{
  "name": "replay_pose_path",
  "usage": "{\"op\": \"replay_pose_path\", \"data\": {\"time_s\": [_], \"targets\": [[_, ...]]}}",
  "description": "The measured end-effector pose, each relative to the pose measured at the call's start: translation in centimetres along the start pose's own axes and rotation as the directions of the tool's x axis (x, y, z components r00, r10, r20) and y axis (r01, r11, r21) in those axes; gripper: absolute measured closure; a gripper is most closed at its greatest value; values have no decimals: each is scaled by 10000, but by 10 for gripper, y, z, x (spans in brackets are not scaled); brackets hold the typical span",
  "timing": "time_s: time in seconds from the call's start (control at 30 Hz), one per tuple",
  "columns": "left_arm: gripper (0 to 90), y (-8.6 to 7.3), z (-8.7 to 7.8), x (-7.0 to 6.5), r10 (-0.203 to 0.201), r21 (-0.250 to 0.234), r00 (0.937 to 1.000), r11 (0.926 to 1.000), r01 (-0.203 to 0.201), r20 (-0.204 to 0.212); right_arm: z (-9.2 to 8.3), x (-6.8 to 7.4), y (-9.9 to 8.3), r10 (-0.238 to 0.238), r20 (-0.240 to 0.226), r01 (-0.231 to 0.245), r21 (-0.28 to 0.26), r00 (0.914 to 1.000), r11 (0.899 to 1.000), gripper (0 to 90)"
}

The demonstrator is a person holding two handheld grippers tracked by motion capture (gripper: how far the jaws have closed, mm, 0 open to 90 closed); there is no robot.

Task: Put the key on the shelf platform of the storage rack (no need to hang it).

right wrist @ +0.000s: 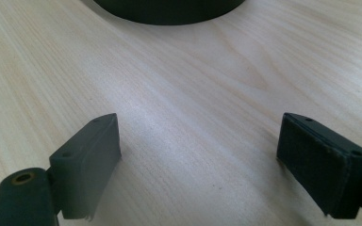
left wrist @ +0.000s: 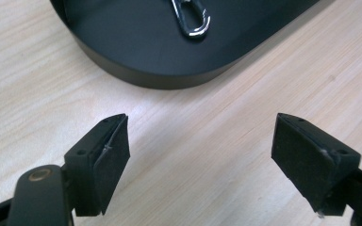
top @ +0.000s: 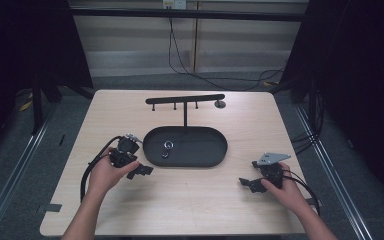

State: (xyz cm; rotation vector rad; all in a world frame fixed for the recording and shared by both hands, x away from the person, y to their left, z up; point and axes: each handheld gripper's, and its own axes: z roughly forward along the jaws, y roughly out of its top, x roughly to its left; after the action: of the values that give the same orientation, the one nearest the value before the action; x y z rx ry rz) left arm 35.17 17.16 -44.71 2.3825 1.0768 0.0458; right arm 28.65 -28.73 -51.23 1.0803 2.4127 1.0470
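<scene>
Nearest us, the person's hands are holding both tools low over the light wooden bench [top: 190, 200]: the left tool [top: 142, 171] is sitting released, jaws spread wide over bare wood, and the right tool [top: 247, 184] is hovering near the bench's right edge, equally released and gripping nothing. Just beyond the left tool, the black oval tray [top: 210, 155] is lying mid-bench, and a small shiny metal clasp [top: 167, 148] is resting inside its left half. Behind that, a black T-shaped hanging rack [top: 185, 99] is rising from the tray's far side.
</scene>
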Motion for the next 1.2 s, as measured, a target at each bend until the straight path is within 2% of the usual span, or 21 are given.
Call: {"op": "replay_pose_path", "data": {"time_s": [0.1,0.63,0.7,0.83,1.2], "targets": [[196,-5,1,1,-70,-11,10000,10000,70,10,0,0,0,-2,1,2,-1,10000,10000,133],[185,-24,5,5,105,-27,9999,9999,-104,52,0,0,0,-3,3,3,-2,10000,10000,134],[184,-27,6,5,203,81,9998,9998,-203,-75,0,0,0,-3,3,3,-1,10000,10000,134],[178,-30,7,5,425,38,9991,9991,-425,-62,0,0,0,-1,-13,1,-15,10000,10000,134],[177,-41,11,6,527,69,9985,9986,-526,-175,0,0,0,-3,-2,3,-3,10000,10000,134]]}}
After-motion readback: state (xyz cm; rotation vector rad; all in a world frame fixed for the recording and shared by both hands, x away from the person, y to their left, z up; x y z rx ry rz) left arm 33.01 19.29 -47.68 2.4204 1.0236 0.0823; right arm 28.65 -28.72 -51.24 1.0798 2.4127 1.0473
